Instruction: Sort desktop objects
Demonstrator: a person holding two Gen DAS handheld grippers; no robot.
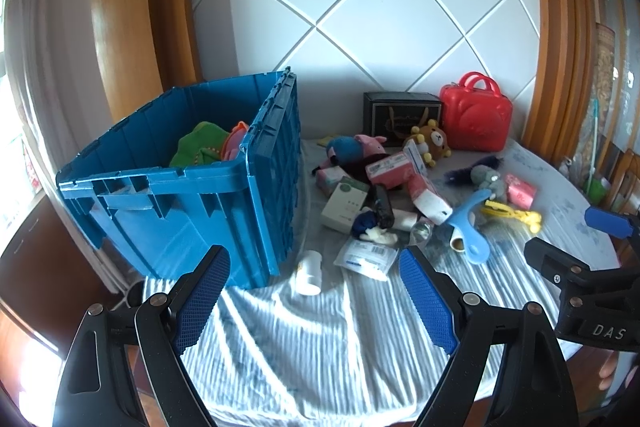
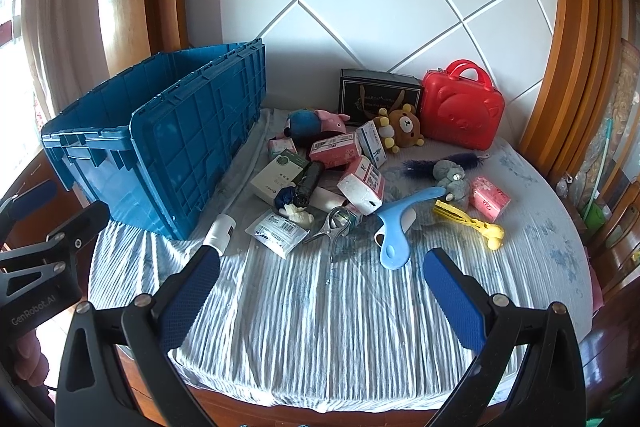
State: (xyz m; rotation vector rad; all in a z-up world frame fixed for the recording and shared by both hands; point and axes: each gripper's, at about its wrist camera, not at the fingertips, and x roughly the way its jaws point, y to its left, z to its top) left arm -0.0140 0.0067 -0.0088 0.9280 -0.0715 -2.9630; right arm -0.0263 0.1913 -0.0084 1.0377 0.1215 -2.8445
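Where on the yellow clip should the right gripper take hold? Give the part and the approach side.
Grip the yellow clip across its narrow straight shaft, not the bulbous end. Bring the right gripper down from above, fingers straddling the shaft crosswise: it lies flat on the striped cloth, with open space on its near side.

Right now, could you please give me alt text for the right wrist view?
The open right gripper hovers over a striped cloth, facing a heap of toys and packets; a blue plastic tool lies nearest. A big blue crate stands left, a red case at the back.
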